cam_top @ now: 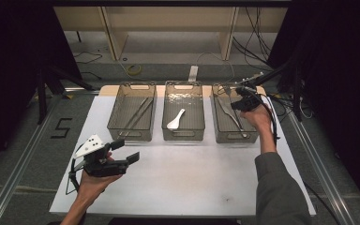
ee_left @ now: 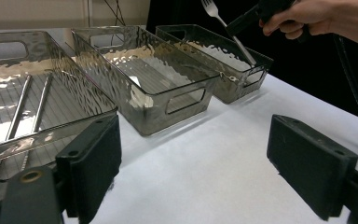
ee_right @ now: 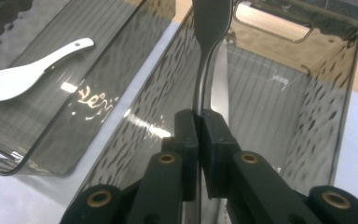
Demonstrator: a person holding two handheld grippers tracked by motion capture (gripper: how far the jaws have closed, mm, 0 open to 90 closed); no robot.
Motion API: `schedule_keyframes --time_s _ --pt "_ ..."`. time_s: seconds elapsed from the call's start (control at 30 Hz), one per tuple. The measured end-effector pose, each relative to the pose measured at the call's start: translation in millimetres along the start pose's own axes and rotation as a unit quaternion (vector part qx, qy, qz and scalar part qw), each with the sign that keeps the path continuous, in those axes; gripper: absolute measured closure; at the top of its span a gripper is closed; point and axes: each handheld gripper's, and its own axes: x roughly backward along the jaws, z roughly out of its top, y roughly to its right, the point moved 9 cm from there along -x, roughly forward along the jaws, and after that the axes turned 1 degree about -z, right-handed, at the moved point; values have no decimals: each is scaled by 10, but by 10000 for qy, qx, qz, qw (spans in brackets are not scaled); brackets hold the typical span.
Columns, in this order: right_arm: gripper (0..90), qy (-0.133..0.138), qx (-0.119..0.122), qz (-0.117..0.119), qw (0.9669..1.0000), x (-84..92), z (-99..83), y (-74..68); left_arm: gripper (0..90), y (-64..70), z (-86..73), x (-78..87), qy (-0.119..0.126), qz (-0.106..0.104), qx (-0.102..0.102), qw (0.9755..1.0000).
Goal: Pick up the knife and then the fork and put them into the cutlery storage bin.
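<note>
My right gripper (ee_right: 199,116) is shut on the handle of a metal fork (ee_right: 210,28), tines up. In the high view the right gripper (cam_top: 243,101) hangs over the right smoked-plastic bin (cam_top: 234,139), where a knife (cam_top: 228,111) lies. From the left gripper view the fork (ee_left: 216,15) slants down into that bin (ee_left: 242,79). My left gripper (cam_top: 124,151) stands open above the white table (cam_top: 187,178) near its front left, nothing between its jaws (ee_left: 200,163).
Three bins stand in a row at the back of the table. The left bin (cam_top: 131,136) holds metal chopsticks (cam_top: 138,115); the middle bin (cam_top: 183,136) holds a white spoon (cam_top: 176,120). Dark frame rails flank the table.
</note>
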Motion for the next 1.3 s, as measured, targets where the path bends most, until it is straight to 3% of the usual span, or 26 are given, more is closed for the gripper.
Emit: schedule_keyframes --time_s 0.37,1.17,1.23,1.3 --pt "864 -53 -113 31 9999 -127 -141 13 173 1 -3 1 -16 3 -24 10000" --pt "876 -204 -106 57 9997 -276 -265 -39 173 6 -5 -1 -17 -4 -16 10000" --pt "831 -345 -117 120 9993 -306 -295 -49 173 4 -5 -1 -15 0 -11 10000" --pt "643 -350 -152 -18 9993 -319 -289 -25 173 2 -5 1 -15 -2 -9 10000"
